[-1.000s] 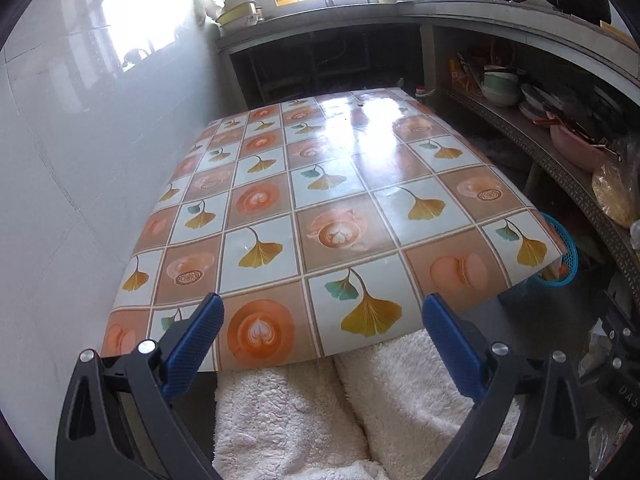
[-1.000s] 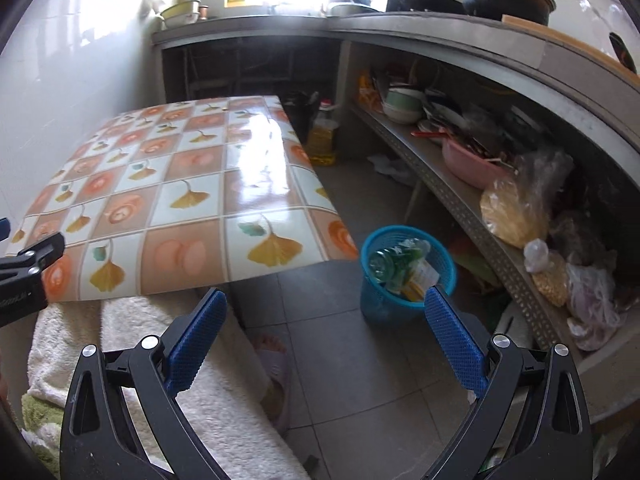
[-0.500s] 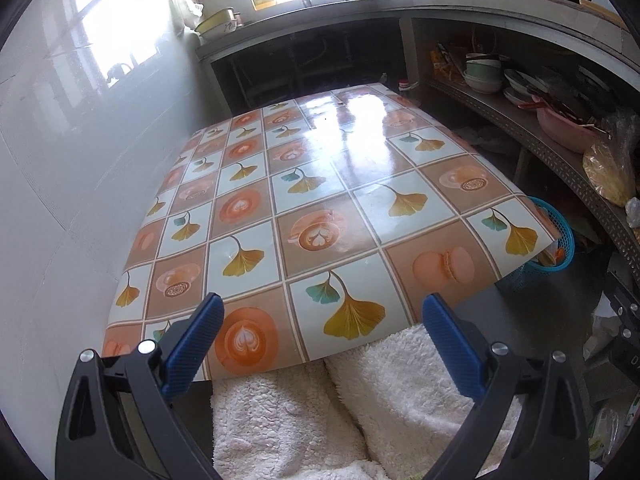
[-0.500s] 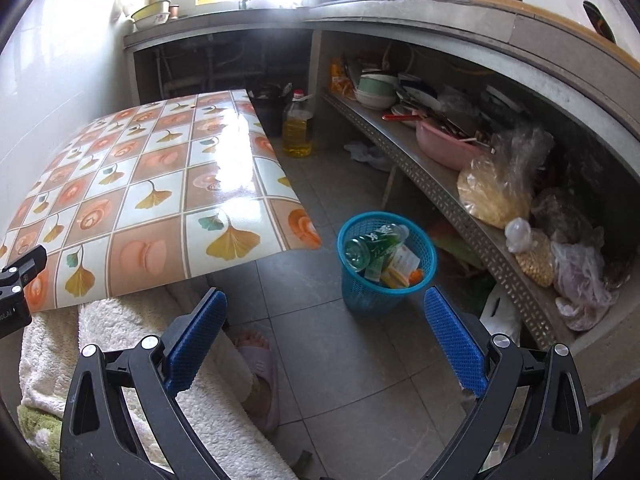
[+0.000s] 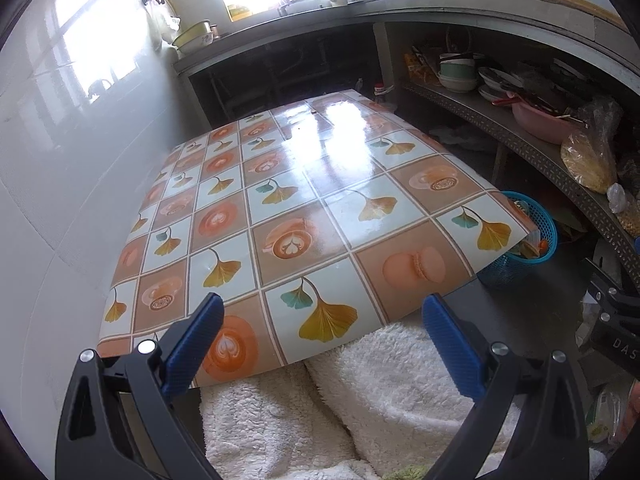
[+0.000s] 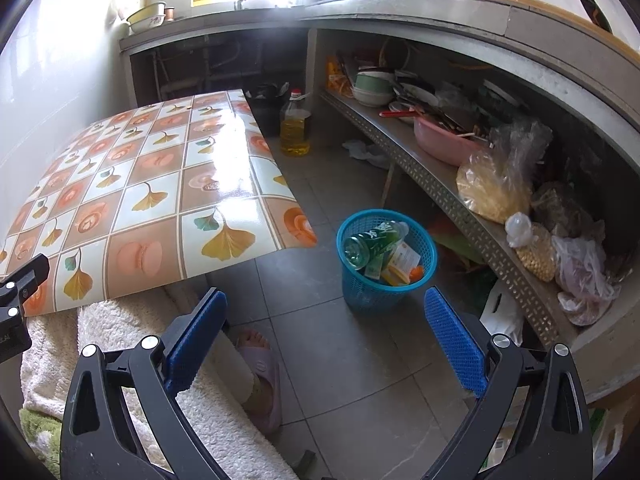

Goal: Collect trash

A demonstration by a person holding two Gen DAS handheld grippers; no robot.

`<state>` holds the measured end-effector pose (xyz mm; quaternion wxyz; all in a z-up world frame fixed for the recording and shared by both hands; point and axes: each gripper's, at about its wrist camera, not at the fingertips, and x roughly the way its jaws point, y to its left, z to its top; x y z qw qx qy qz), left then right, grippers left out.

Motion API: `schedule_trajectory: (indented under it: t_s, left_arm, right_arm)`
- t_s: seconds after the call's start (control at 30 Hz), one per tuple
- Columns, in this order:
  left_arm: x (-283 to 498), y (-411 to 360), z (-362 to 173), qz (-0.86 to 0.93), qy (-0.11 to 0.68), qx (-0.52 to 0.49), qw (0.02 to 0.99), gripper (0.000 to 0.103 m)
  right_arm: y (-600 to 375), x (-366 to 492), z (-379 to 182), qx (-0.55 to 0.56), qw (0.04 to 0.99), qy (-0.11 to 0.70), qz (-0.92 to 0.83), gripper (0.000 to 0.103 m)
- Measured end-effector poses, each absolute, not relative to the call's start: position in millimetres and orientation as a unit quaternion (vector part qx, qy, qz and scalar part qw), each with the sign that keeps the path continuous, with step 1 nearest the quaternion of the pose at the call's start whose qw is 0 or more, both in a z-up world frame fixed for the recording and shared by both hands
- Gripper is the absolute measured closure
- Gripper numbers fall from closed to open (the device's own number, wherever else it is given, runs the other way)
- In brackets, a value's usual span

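Both grippers are spread wide with nothing between their blue pads. Nearest, the left gripper (image 5: 318,354) hangs over fleecy white trousers (image 5: 360,392) at the near edge of a table (image 5: 304,200) covered in a ginkgo-leaf and coffee-cup pattern. The right gripper (image 6: 326,346) is above the grey floor tiles (image 6: 344,360), a foot in a pink slipper (image 6: 262,380) just beside its left finger. Beyond its fingertips, well apart, stands a blue basket (image 6: 362,292) on the floor between the table corner and the shelf (image 6: 460,208), holding the trash: a green bottle (image 6: 370,242) and wrappers (image 6: 400,264).
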<state>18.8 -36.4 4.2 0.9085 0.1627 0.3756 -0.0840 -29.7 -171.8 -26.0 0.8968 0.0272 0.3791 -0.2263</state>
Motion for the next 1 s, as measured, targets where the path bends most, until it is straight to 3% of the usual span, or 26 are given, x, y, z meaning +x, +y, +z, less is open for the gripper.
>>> schedule_trajectory:
  t_s: [1.0]
  left_arm:
    - [18.4,-32.4,5.4,-0.082,0.383,0.147,0.908,0.006]
  right_arm:
    - [-168.5,-30.5,-20.1,0.023,0.901,0.369,-0.228,0.008]
